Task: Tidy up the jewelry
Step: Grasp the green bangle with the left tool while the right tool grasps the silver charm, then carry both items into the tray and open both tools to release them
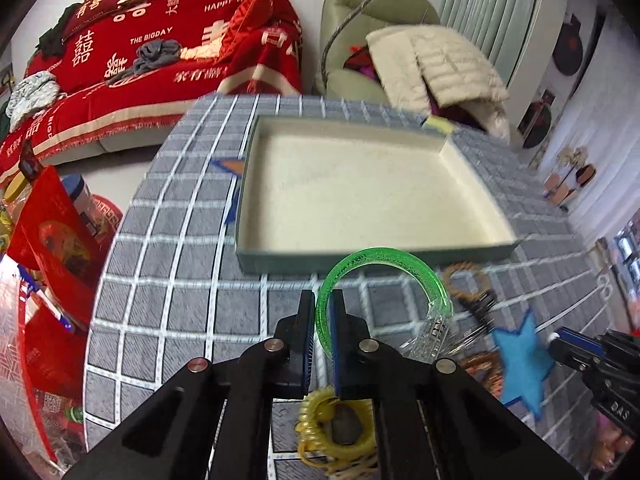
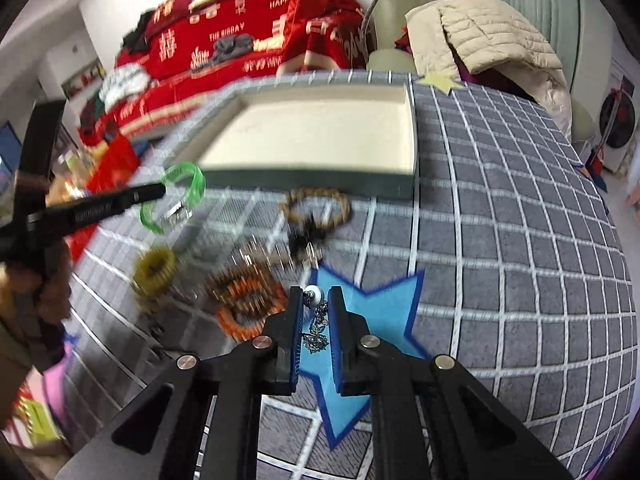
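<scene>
- The grid-patterned table cover (image 1: 168, 280) carries everything I work with, jewelry near me and the box beyond it.
- The shallow cream-lined box (image 1: 360, 258) sits at the far middle, with nothing in it that I can see; I judge each piece belongs there.
- My left gripper (image 1: 322, 320) is clamped on the band of the green bangle (image 1: 384, 258), lifted just short of the box's near wall. It looks stiff, light and slick, so I pinch across the band, not the clear clasp.
- My right gripper (image 2: 314, 320) straddles a thin metal chain (image 2: 316, 334) with a white bead, over the blue star (image 2: 372, 312); whether it grips I cannot tell. The chain is limp, so I take it at the bead.
- The wooden bead bracelet (image 2: 318, 204), orange beads (image 2: 244, 312) and yellow coil tie (image 2: 154, 270) wait to the left.
</scene>
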Tool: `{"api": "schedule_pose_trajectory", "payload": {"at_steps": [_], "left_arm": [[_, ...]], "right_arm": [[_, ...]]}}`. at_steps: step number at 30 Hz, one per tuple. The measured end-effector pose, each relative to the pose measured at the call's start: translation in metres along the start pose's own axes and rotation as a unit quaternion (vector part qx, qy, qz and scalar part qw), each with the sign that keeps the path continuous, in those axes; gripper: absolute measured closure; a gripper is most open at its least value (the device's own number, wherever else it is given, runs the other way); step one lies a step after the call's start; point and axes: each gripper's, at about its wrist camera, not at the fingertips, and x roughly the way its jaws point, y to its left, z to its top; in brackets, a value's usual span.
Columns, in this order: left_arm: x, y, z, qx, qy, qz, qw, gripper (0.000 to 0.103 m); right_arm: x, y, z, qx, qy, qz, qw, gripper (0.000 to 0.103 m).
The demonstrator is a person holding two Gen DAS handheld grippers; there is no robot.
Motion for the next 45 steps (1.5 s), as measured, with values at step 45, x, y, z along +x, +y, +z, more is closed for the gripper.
{"api": "schedule_pose_trajectory", "payload": {"at_steps": [45], "left_arm": [[0.143, -0.013, 0.101, 0.044, 0.035, 0.13, 0.9899, 0.074]], "right_arm": [[0.169, -0.061, 0.148, 0.108, 0.03, -0.002, 0.994, 0.072]]}}
